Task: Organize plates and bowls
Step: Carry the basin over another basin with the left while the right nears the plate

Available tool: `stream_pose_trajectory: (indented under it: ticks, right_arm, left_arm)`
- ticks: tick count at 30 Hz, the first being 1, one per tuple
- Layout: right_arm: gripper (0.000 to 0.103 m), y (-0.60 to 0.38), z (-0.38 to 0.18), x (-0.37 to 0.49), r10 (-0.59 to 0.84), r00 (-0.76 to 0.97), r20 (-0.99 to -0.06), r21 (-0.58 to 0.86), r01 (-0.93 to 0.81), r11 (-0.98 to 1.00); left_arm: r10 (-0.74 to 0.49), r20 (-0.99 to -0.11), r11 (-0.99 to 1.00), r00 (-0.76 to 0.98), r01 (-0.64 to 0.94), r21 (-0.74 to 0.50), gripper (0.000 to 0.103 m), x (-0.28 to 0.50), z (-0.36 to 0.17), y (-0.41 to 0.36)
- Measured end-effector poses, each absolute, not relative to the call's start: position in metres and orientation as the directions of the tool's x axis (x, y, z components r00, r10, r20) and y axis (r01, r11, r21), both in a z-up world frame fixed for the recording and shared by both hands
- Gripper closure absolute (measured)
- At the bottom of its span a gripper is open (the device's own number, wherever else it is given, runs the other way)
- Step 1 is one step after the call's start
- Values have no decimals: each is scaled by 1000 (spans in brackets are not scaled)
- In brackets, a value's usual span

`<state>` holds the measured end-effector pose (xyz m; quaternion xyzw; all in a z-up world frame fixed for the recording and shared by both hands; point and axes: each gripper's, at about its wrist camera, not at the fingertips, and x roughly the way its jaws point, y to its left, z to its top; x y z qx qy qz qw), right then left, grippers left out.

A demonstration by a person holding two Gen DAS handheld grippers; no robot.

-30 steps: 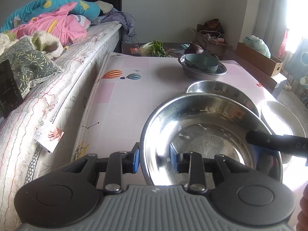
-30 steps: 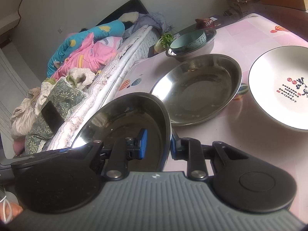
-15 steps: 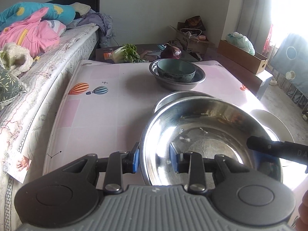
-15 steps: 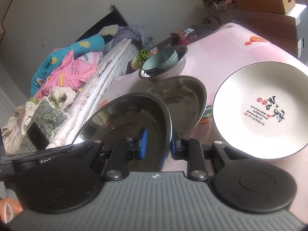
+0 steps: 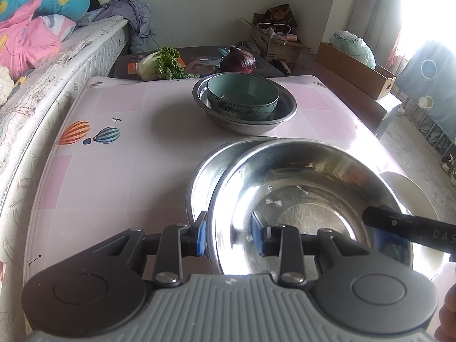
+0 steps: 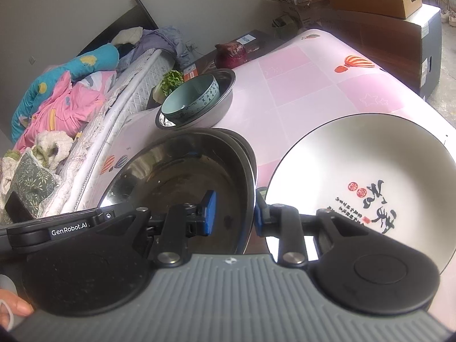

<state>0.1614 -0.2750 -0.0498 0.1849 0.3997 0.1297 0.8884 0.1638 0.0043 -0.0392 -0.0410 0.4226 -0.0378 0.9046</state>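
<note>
Bowl (image 5: pixel 307 199) has travelled across the tabletop (image 5: pixel 128 165) since a second ago, left tool (image 5: pixel 228 235) and right tool (image 6: pixel 232 213) each pinching its rim; now it hangs over the second steel pan (image 5: pixel 205 171), so nesting looks close; white plate (image 6: pixel 370 171) sits beside.

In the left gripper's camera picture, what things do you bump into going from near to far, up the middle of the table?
Left gripper → held steel bowl → second steel bowl beneath it → teal bowl inside a steel basin → red cabbage past the table's far edge.
</note>
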Motion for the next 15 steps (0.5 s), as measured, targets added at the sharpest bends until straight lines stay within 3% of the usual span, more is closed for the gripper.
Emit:
stream_pose_trajectory:
  ticks: [6,12,15]
  right_arm:
    - [77,-270,-53,179,378,632,-677,420,-90,903]
    - [69,-268,-53,189,366,638,-678,415,-79,906]
    - [58,-271,-51,187,357,654,-667,419,-67,905]
  left_arm:
    - [-98,-765,994,636,30,-102,70,175,-44,7]
    - [-92,-755,994,649,14,-109,68,178,-43,13]
    - [-90,-742,993,664,4,-117,60,175,-40,17]
